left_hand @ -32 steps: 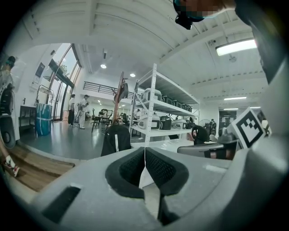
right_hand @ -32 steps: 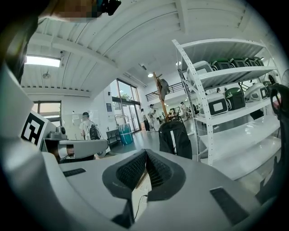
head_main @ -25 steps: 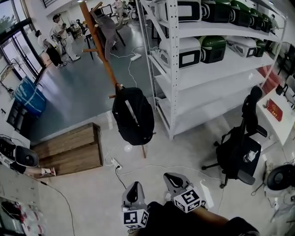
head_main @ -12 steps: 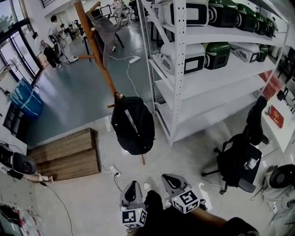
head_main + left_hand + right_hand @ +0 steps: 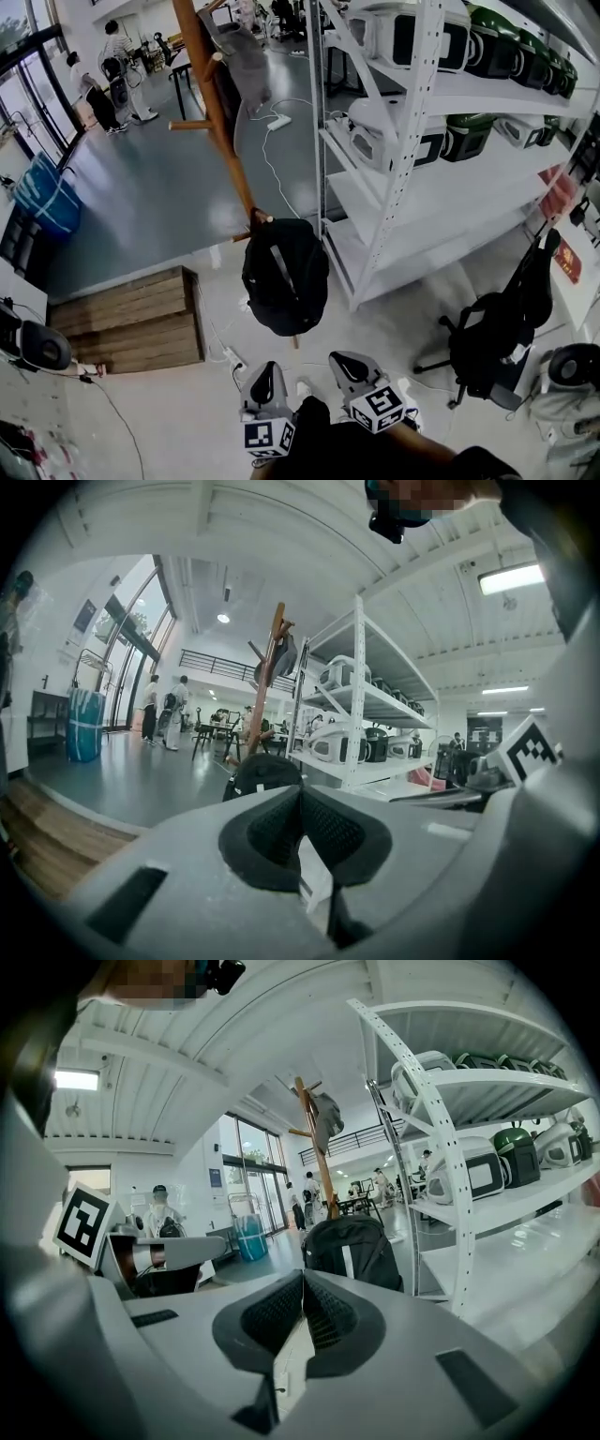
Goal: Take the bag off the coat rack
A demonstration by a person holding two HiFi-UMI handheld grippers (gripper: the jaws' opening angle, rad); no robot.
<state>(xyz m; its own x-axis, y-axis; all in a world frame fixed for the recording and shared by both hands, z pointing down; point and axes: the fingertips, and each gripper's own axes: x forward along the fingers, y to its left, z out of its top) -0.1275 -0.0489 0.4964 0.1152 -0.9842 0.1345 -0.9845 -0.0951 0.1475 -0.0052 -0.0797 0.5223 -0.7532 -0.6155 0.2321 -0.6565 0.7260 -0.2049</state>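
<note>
A black backpack [image 5: 284,274] hangs from a low peg of a tall wooden coat rack [image 5: 214,103] in the head view. The same backpack [image 5: 352,1249] shows ahead in the right gripper view and, smaller, the backpack [image 5: 263,772] in the left gripper view. A grey garment [image 5: 246,58] hangs higher on the rack. My left gripper [image 5: 263,382] and right gripper [image 5: 350,367] are held low near my body, short of the bag and not touching it. Both are shut with nothing between the jaws.
White metal shelving [image 5: 427,141] loaded with appliances stands right of the rack. A black office chair [image 5: 497,328] is at the right, a wooden platform [image 5: 131,319] at the left. A power strip and cables [image 5: 234,356] lie on the floor. People [image 5: 103,75] stand far back.
The backpack and rack have come nearer and shifted slightly right in the head view as I stepped forward. Both grippers stay shut in the same low position.
</note>
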